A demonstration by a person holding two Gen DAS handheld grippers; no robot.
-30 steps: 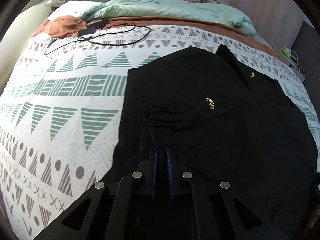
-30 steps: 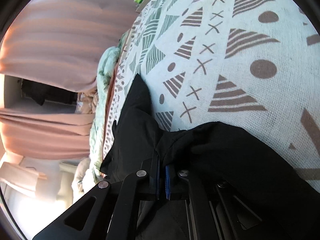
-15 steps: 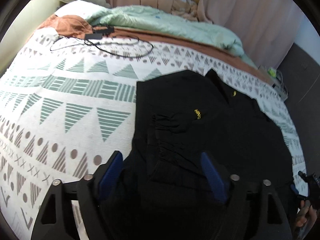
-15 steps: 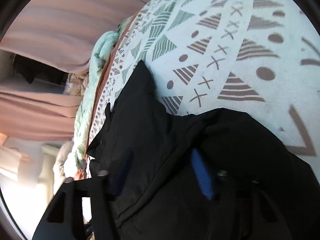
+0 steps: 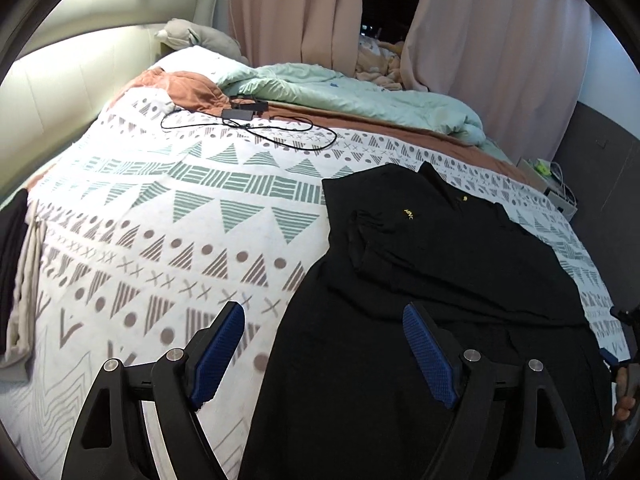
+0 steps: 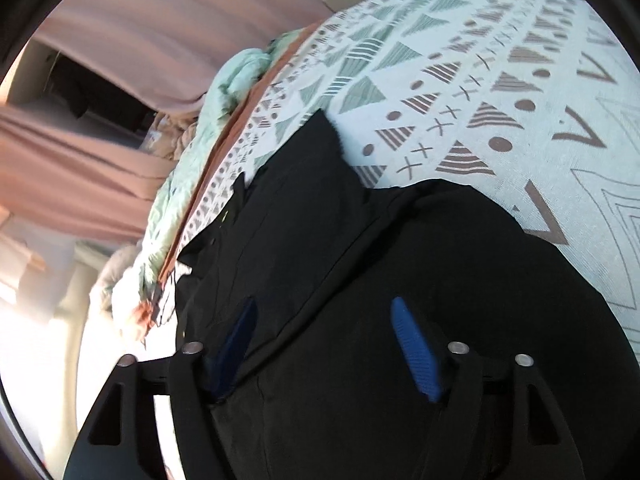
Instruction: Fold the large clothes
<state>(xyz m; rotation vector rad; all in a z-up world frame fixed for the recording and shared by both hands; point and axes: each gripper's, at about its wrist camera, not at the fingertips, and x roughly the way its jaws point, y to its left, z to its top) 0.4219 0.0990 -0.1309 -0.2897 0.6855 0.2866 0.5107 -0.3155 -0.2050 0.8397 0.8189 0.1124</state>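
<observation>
Left tool (image 5: 324, 344) gapes wide, empty — right tool (image 6: 324, 344) has just been opening, nothing between its pads — above the black garment (image 5: 432, 280) spread on the bed (image 5: 160, 220).

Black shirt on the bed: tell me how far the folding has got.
Done: one sleeve is folded across the black shirt, which lies flat on the bed. In hand: nothing; left gripper and right gripper hover open, jaws just opened. Left: lengthwise folds, judging by its spread.

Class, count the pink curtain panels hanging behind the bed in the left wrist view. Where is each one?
2. One curtain panel hangs left of the dark window gap, the other curtain panel right of it. More may lie outside the frame.
</observation>
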